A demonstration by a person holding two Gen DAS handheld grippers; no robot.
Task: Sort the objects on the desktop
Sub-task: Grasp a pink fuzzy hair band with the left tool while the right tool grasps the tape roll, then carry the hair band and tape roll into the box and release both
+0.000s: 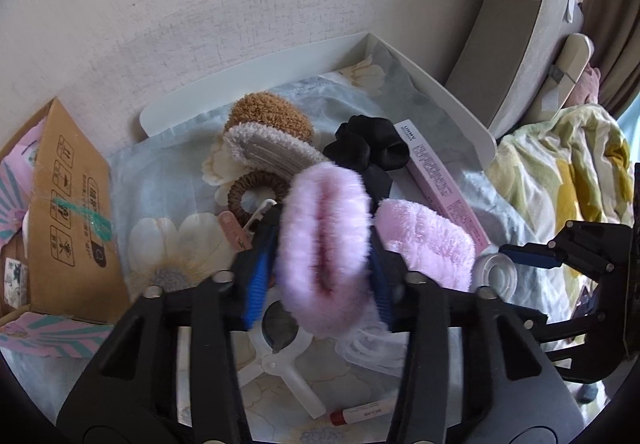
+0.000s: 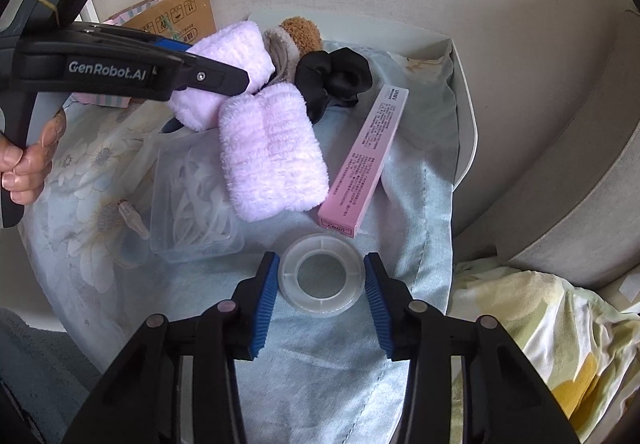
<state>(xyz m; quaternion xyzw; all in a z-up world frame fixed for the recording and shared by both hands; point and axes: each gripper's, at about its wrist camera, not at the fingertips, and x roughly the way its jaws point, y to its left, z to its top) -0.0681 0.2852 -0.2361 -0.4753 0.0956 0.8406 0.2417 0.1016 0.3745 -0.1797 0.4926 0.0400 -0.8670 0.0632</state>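
Observation:
My left gripper [image 1: 324, 228] is shut on a fluffy pink scrunchie [image 1: 324, 244], which bulges out between the blue pads [image 1: 256, 284] and is held above the cloth. In the right wrist view the same gripper [image 2: 224, 78] comes in from the left with the scrunchie [image 2: 236, 56]. A clear tape roll [image 2: 322, 274] lies flat on the pale blue cloth, and my right gripper [image 2: 321, 258] is shut on it with a pad touching each side. From the left wrist view the tape roll [image 1: 496, 276] sits at the right, by the right gripper's fingers [image 1: 532, 256].
A pink plush band [image 2: 272, 156], black scrunchie [image 2: 336, 80], long pink box [image 2: 364, 164], brown scrunchie [image 1: 268, 112], brown hair tie [image 1: 256, 192] and clear box of bands [image 2: 192, 200] crowd the white tray [image 2: 468, 116]. A cardboard box [image 1: 68, 204] stands left; a hand mirror [image 1: 280, 328] lies near.

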